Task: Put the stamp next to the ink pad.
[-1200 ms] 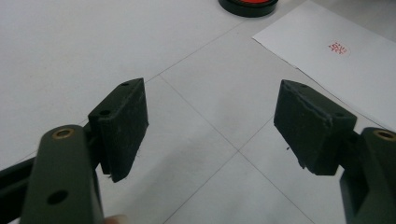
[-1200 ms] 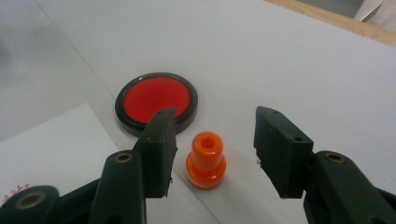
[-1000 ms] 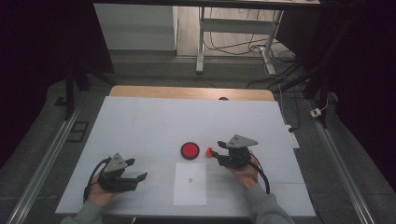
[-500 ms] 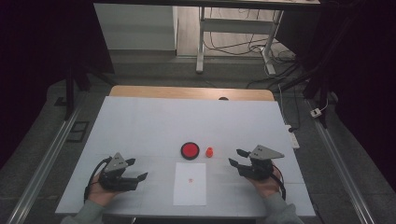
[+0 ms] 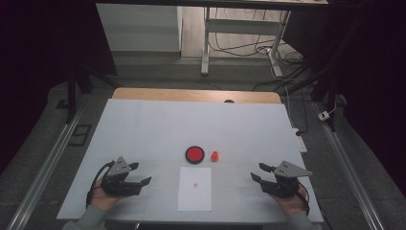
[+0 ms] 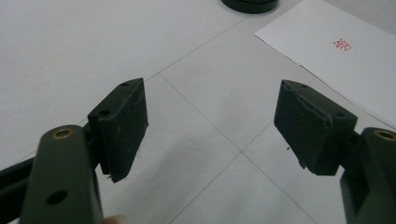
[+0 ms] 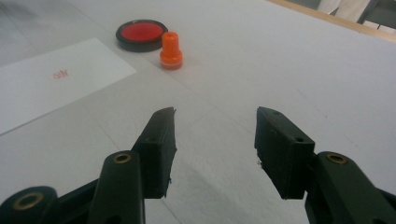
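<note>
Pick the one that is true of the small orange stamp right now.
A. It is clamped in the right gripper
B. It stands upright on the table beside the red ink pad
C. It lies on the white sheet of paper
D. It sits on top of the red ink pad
B: the orange stamp stands upright on the table just beside the red ink pad, off the white paper, while the right gripper is open and holds nothing.

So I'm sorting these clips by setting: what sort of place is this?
Probably a lab or workshop recording bay: a white table flanked by metal rails, loose cables on the floor behind, dark surroundings.
</note>
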Demonstrator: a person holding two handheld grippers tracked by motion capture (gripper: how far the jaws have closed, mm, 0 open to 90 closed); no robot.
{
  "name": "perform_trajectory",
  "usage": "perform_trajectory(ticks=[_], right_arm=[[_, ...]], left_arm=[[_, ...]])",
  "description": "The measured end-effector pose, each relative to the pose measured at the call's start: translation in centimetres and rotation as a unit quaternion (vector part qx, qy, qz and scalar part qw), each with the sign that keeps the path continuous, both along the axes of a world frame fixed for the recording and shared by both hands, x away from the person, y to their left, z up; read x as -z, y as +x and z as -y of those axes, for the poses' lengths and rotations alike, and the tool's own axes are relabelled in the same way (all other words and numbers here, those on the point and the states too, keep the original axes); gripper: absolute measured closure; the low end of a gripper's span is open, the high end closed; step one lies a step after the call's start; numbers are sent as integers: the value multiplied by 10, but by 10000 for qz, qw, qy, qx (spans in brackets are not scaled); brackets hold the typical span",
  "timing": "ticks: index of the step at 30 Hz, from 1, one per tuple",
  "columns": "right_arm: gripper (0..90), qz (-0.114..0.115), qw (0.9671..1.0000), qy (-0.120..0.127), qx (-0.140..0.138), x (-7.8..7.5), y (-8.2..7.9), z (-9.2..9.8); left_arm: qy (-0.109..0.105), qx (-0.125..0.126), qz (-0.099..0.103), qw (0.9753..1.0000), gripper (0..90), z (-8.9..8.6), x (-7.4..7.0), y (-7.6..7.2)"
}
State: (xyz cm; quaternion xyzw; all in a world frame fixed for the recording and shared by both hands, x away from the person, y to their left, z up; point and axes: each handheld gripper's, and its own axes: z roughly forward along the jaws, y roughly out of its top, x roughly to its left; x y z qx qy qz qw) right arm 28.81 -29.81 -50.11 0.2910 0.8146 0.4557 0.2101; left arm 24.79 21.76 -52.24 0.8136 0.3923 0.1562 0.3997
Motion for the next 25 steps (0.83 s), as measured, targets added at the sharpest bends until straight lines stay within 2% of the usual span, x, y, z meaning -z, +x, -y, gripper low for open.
perform_trajectory(ticks=[7,25], right_arm=[[475,8,9999,-159,-38,2,-1,1],[476,-26,9998,-174,-59,3,0,3]], left_arm=[[-40,-33,2,10000,259,-2,0,1],[-43,-51,12,10000,259,-2,0,0]])
